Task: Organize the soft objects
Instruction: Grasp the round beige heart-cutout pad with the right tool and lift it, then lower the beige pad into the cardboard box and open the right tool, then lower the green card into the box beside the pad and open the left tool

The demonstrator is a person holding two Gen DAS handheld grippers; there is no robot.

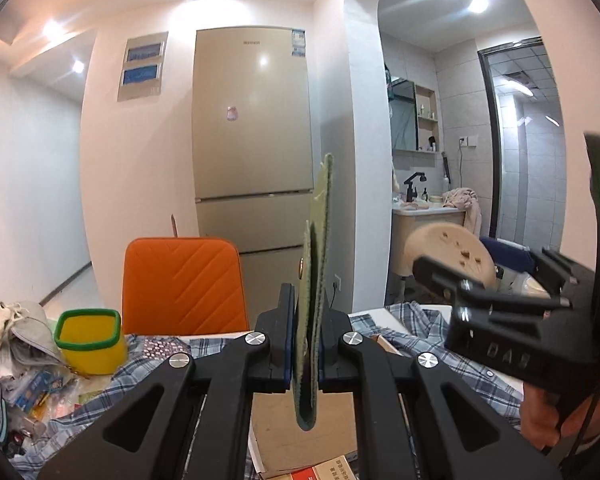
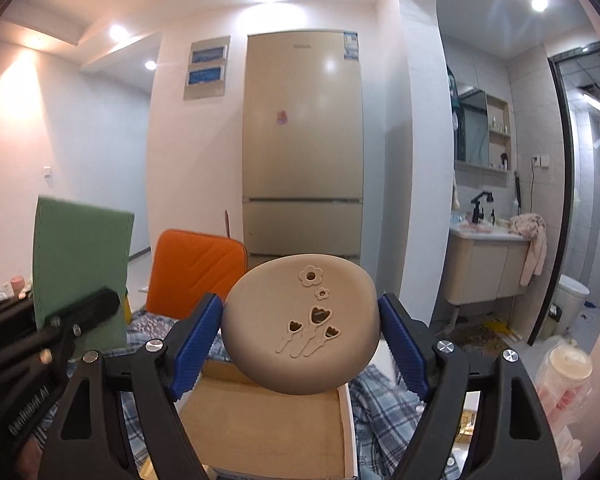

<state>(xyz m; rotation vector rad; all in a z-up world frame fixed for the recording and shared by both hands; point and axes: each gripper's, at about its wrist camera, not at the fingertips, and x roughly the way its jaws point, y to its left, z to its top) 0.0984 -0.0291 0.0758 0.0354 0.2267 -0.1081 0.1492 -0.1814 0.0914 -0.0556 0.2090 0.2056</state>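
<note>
My left gripper [image 1: 306,344] is shut on a flat green felt pad [image 1: 318,264], held upright and seen edge-on above the table. The same pad shows as a green sheet in the right wrist view [image 2: 80,276]. My right gripper [image 2: 300,336] is shut on a round beige soft cushion with flower cut-outs [image 2: 300,324], held above an open cardboard box [image 2: 260,428]. The cushion also shows in the left wrist view [image 1: 452,252], held by the right gripper at the right.
A plaid shirt [image 1: 420,324] covers the table under the box [image 1: 296,436]. A yellow cup with green rim [image 1: 90,340] and clutter sit at the left. An orange chair [image 1: 182,280] stands behind the table, a fridge [image 1: 252,140] beyond it.
</note>
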